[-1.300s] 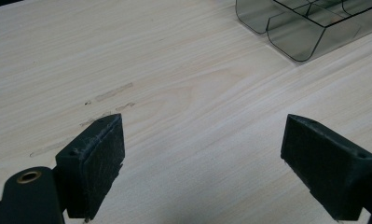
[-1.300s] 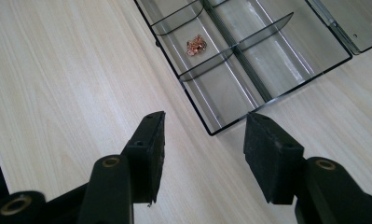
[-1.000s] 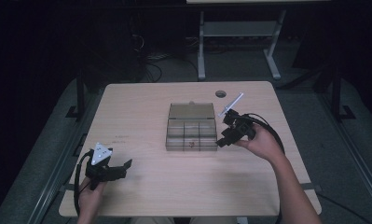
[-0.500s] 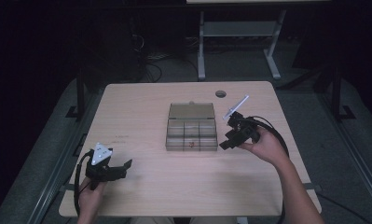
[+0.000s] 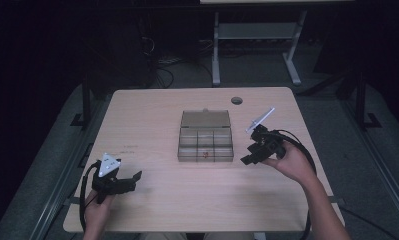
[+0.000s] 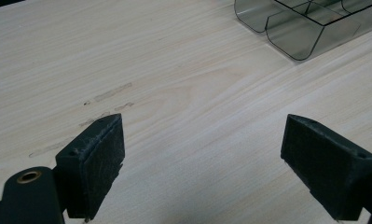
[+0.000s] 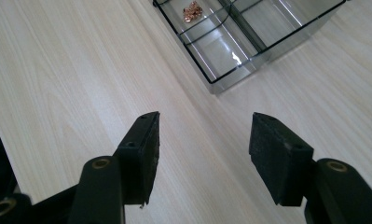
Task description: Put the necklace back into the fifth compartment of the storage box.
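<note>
Box (image 5: 206, 144): long axis across table, lid apparently open rearward | right hand-held gripper (image 5: 248, 160): jaws just widened, empty

- A clear, smoke-tinted plastic box (image 5: 205, 144) sits flat near the middle of the counter, its hinged lid (image 5: 205, 119) open and lying back on the far side.
- Thin walls split the box into small compartments in a row of three, with more behind.
- A small copper-coloured crumpled piece (image 7: 191, 10) lies in the front middle compartment; the compartments beside it look bare.
</note>
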The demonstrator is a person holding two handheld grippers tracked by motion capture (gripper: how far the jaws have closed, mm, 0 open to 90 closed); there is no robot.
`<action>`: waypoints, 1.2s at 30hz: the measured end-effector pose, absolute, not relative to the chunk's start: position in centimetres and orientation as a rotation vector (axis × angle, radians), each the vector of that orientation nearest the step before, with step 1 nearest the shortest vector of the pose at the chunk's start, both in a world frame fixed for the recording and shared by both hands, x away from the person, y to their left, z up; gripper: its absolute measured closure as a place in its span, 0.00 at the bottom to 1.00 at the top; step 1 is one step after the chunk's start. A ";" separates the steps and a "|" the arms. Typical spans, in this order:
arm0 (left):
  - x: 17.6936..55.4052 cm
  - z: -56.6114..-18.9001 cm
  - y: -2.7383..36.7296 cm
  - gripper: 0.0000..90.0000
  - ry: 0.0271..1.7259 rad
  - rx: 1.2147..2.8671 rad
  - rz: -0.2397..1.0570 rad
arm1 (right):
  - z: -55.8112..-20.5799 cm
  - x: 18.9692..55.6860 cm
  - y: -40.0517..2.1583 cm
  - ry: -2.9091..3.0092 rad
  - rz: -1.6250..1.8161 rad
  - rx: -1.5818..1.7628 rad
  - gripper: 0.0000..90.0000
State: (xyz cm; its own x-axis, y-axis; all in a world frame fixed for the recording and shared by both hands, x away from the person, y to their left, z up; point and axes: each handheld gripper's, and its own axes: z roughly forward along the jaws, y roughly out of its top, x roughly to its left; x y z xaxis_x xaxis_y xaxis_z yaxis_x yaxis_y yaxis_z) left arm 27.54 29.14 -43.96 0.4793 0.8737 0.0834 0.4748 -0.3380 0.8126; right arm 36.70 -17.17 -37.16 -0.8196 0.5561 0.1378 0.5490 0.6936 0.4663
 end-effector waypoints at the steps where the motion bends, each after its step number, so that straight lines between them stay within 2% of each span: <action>1: 27.5 -44.0 29.1 0.15 1.115 1.978 0.680 | -37.2 36.6 -17.3 2.877 0.785 0.941 0.47; 36: 27.5 -44.1 28.8 0.15 1.107 1.989 0.680 | -39.5 32.8 -21.7 2.813 0.832 1.038 0.44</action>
State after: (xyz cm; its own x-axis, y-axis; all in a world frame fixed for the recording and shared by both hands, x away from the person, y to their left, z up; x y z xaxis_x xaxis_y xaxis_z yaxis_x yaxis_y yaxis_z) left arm 27.48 28.78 -44.07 0.4857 0.8696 0.0892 0.4727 -0.3472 0.8099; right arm 32.78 -21.71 -39.52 -0.7770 0.6111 0.1511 0.5949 0.6346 0.4934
